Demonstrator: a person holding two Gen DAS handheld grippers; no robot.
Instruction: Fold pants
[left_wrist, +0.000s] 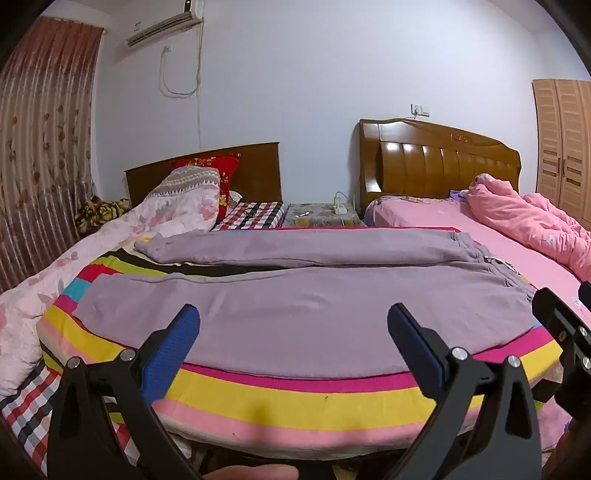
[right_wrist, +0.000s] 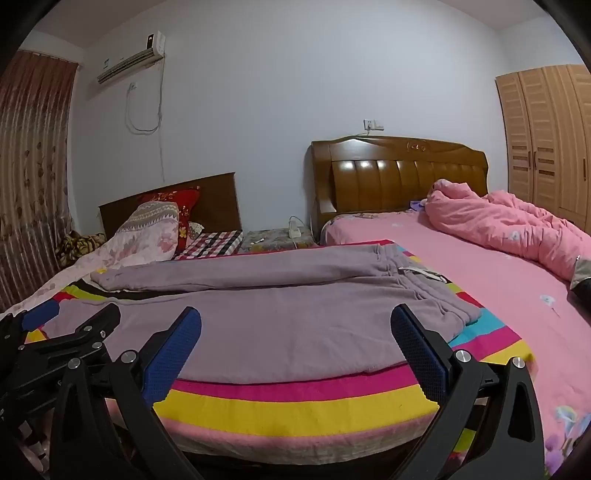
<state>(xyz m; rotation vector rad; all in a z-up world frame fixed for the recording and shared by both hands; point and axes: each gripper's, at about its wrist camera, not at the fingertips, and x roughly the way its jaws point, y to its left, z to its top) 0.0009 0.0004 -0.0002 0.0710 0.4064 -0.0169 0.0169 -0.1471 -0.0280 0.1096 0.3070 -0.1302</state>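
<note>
Lilac-grey pants (left_wrist: 303, 302) lie spread flat on a striped multicoloured blanket (left_wrist: 295, 395), legs running to the left, waistband with a white drawstring at the right (right_wrist: 417, 273). The pants also show in the right wrist view (right_wrist: 273, 325). My left gripper (left_wrist: 293, 325) is open and empty, hovering at the near edge of the nearer leg. My right gripper (right_wrist: 295, 328) is open and empty, just short of the pants' near edge. The right gripper's body shows at the right edge of the left wrist view (left_wrist: 565, 325), and the left gripper's body at the left of the right wrist view (right_wrist: 70, 332).
The striped blanket (right_wrist: 295, 406) lies over a pink bed sheet (right_wrist: 498, 288) with a bunched pink quilt (right_wrist: 517, 229) at the back right. A floral quilt (left_wrist: 74, 266) and pillows lie at the left. Wooden headboards (left_wrist: 436, 158), a nightstand and a wardrobe (right_wrist: 546, 140) stand behind.
</note>
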